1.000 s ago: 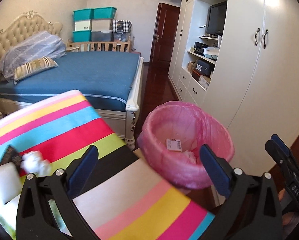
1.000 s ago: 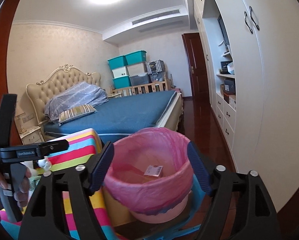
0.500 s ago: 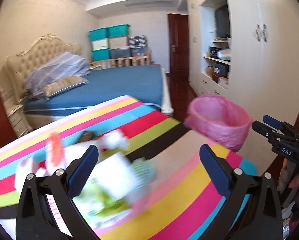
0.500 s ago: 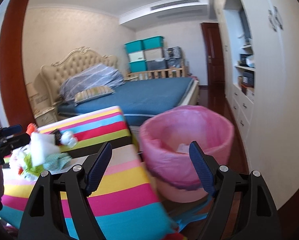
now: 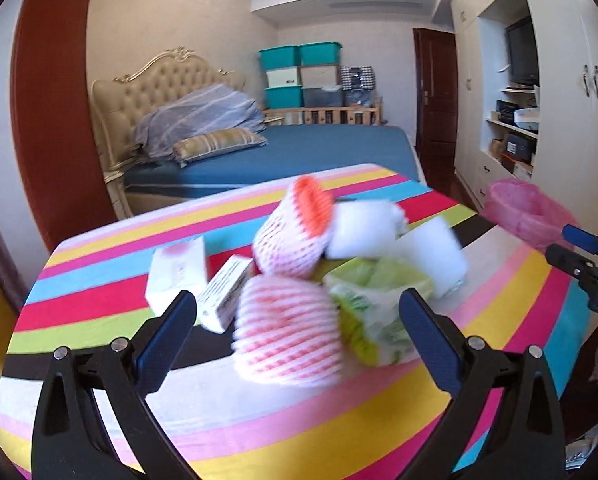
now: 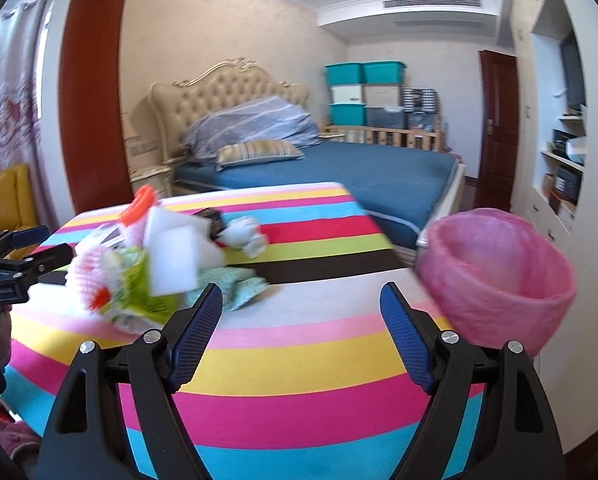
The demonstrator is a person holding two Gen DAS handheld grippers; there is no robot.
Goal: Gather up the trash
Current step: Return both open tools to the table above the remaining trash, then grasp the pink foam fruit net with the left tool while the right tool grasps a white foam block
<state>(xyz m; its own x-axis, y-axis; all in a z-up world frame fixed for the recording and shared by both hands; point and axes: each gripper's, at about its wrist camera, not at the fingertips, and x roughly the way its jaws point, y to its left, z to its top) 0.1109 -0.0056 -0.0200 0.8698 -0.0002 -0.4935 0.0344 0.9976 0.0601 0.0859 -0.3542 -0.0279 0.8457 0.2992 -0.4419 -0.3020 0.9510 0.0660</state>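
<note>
A heap of trash lies on the striped table (image 5: 339, 420): two pink-white foam fruit nets (image 5: 287, 336), a green wrapper (image 5: 375, 300), white foam blocks (image 5: 431, 256) and small cartons (image 5: 177, 270). My left gripper (image 5: 295, 336) is open, its jaws on either side of the near foam net. My right gripper (image 6: 299, 332) is open and empty over the table (image 6: 299, 360), right of the heap (image 6: 139, 272). The bin with a pink bag (image 6: 495, 272) stands off the table's right edge and also shows in the left wrist view (image 5: 523, 212).
A bed with blue cover (image 6: 339, 172) stands behind the table. White cupboards (image 5: 571, 120) line the right wall. A crumpled white tissue (image 6: 247, 236) and a teal wrapper (image 6: 243, 284) lie beside the heap. A yellow chair (image 6: 7, 200) is at the left.
Both grippers have swung left, away from the bin and towards the trash heap. The left gripper now faces the heap close up, with the near foam net between its jaws.
</note>
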